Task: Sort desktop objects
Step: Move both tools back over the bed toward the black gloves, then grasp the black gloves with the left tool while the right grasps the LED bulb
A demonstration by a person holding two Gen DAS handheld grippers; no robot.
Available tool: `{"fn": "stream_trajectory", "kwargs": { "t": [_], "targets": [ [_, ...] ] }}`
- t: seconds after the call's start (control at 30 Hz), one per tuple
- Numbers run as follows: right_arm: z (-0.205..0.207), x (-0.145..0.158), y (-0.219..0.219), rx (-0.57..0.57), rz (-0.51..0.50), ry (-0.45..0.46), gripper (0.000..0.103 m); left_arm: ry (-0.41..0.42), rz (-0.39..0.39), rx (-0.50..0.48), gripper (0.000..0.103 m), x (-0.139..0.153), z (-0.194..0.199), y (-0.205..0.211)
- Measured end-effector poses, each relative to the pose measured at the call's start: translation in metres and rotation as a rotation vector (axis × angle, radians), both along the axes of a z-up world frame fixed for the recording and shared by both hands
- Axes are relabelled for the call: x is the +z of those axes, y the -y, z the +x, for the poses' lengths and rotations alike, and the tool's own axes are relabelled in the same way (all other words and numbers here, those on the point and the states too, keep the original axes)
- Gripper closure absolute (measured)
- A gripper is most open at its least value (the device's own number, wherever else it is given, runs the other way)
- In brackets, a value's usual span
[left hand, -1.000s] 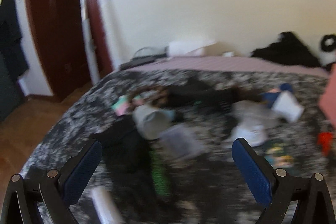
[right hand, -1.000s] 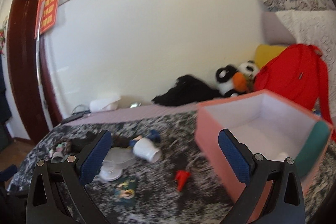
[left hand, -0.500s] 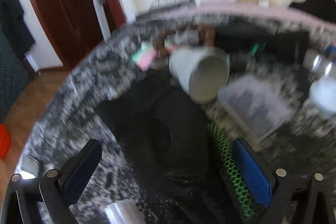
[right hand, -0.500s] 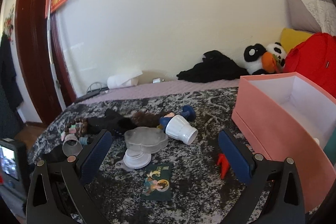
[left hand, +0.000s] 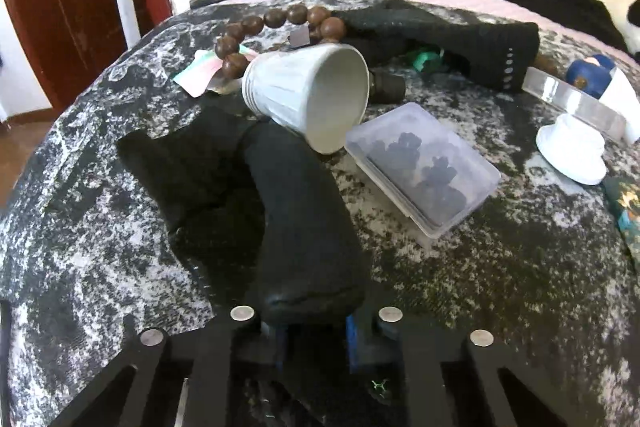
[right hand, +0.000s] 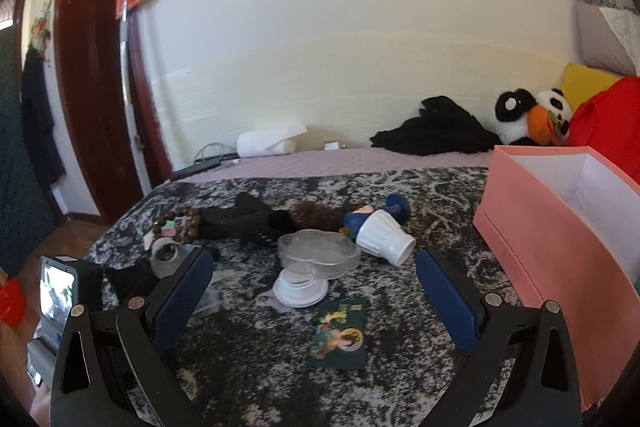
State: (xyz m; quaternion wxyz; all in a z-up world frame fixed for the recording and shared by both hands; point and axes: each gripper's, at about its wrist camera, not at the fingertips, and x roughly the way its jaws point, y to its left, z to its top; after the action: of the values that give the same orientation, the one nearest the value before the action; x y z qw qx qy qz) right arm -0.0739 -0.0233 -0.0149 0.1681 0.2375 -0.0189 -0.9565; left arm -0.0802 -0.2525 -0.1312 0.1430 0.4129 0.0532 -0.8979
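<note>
My left gripper (left hand: 314, 335) is shut on the near end of a black sock (left hand: 296, 211) that lies on the grey-and-black blanket (left hand: 500, 287). A white paper cup (left hand: 308, 95) lies on its side on the sock's far end. A clear lidded box (left hand: 420, 167) with dark bits sits right of it. Wooden beads (left hand: 276, 23) lie behind the cup. My right gripper (right hand: 314, 291) is open and empty above the blanket, over a green card (right hand: 340, 333), a white lid (right hand: 300, 289) and a clear dish (right hand: 316, 253). A pink box (right hand: 560, 239) stands open at the right.
A second white cup with a blue figure (right hand: 380, 227) and a dark glove (right hand: 248, 221) lie further back. A panda toy (right hand: 528, 121), black cloth (right hand: 436, 129) and red bag (right hand: 608, 119) line the wall. The bed's edge drops off at the left by the door (right hand: 92, 99).
My left gripper has moved down and forward to the black sock and closed on its near end. The right gripper has dropped lower toward the blanket and stays open.
</note>
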Motion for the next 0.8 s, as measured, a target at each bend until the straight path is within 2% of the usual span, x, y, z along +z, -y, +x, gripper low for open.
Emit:
{"fn": "stream_trajectory", "kwargs": {
  "t": [0.23,0.4,0.53,0.67,0.8],
  "targets": [
    [0.020,0.002,0.022,0.071,-0.008,-0.016,0.000,-0.106,-0.043,0.042,0.090,0.038,0.030,0.016],
    [0.029,-0.010,0.054,0.173,-0.004,0.025,0.002,-0.134,-0.064,0.084,0.090,0.048,0.045,0.041],
    [0.038,-0.028,0.083,0.292,0.005,0.075,0.009,-0.155,-0.046,0.126,0.090,0.053,0.058,0.063],
    [0.048,-0.052,0.122,0.494,0.019,0.140,0.026,-0.171,-0.023,0.168,0.089,0.059,0.072,0.085],
    [0.068,-0.074,0.164,0.657,0.109,0.115,0.029,-0.183,-0.005,0.188,0.089,0.062,0.082,0.100]
  ]
}}
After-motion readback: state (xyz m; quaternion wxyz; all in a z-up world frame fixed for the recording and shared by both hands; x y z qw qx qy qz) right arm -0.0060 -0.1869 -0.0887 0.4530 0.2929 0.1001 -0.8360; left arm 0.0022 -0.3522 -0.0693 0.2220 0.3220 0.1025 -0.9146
